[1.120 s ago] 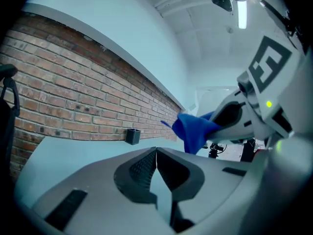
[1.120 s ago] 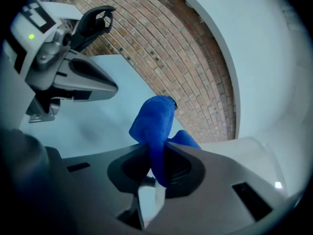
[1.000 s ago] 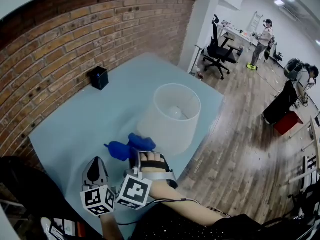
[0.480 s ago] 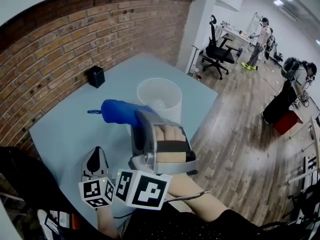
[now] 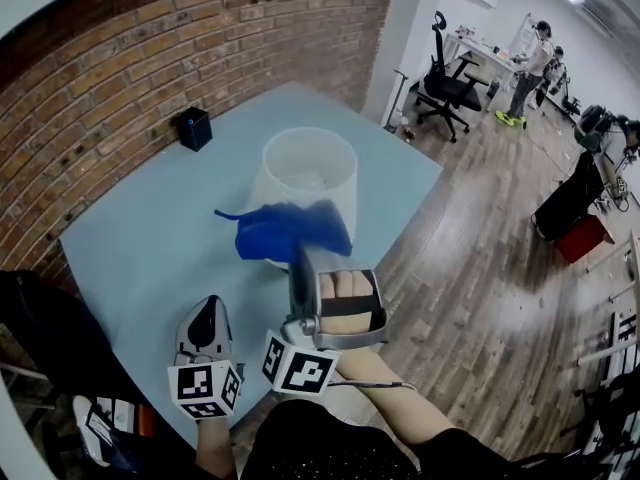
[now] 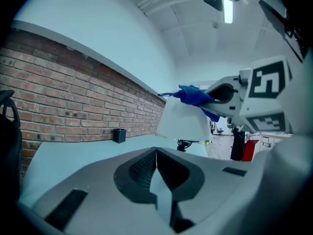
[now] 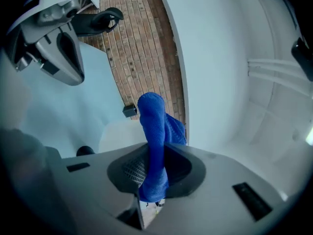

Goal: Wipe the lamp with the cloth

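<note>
A white lamp shade (image 5: 302, 181) stands on the pale blue table (image 5: 150, 238); it also shows in the left gripper view as the lamp shade (image 6: 183, 119). My right gripper (image 5: 300, 253) is raised above the table, shut on a blue cloth (image 5: 282, 230), which hangs in front of the shade's near side. In the right gripper view the blue cloth (image 7: 155, 141) runs up between the jaws, with the shade (image 7: 120, 133) behind it. My left gripper (image 5: 205, 323) rests low near the table's front edge, jaws closed together with nothing between them.
A small black box (image 5: 193, 128) stands at the back of the table by the brick wall (image 5: 150, 58). Beyond the table's right edge lies wooden floor (image 5: 480, 228) with an office chair (image 5: 445, 88) and people far off.
My right gripper lifted the blue cloth off the table and carried it up toward the lamp shade, now holding it against the shade's near side. The left gripper stayed low.
</note>
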`<state>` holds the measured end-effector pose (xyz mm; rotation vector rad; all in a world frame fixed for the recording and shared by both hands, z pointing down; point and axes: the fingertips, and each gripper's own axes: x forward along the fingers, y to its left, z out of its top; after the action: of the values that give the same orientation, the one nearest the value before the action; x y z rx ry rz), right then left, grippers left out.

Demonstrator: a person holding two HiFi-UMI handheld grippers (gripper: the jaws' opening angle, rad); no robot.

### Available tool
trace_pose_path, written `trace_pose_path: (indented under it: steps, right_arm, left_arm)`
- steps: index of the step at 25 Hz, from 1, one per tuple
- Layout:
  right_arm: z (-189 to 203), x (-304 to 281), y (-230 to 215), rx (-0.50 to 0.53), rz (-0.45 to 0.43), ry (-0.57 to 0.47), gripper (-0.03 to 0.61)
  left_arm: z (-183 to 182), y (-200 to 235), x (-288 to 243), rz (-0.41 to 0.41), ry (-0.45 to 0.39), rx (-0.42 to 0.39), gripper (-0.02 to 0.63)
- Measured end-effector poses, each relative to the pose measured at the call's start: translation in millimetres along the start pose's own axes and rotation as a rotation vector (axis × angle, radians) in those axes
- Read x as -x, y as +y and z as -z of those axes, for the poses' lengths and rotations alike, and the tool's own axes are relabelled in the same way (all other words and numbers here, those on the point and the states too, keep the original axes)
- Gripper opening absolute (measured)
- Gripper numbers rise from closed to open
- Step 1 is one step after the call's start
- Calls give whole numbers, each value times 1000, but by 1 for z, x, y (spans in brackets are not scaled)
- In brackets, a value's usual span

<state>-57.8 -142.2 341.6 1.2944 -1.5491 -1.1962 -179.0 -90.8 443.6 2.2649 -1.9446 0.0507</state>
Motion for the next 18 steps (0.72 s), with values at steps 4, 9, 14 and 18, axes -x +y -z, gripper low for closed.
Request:
trace_pose_path:
  steps: [4,9,14,18]
  right_arm:
    - [15,9,41,9,-66,11,61]
    - [34,24,88,-21,-191,12,61]
    - [44,50,142,-98,-343,-40,61]
    - [58,37,169,-100,-299,-30,61]
  left_arm:
    - [9,-7,-2,16,24,-19,8]
    - [14,-18,-8,44,31,-24,9]
    - [24,-30,-6,72,68,-54,9]
    - [37,-29,1,72,110,-69,9]
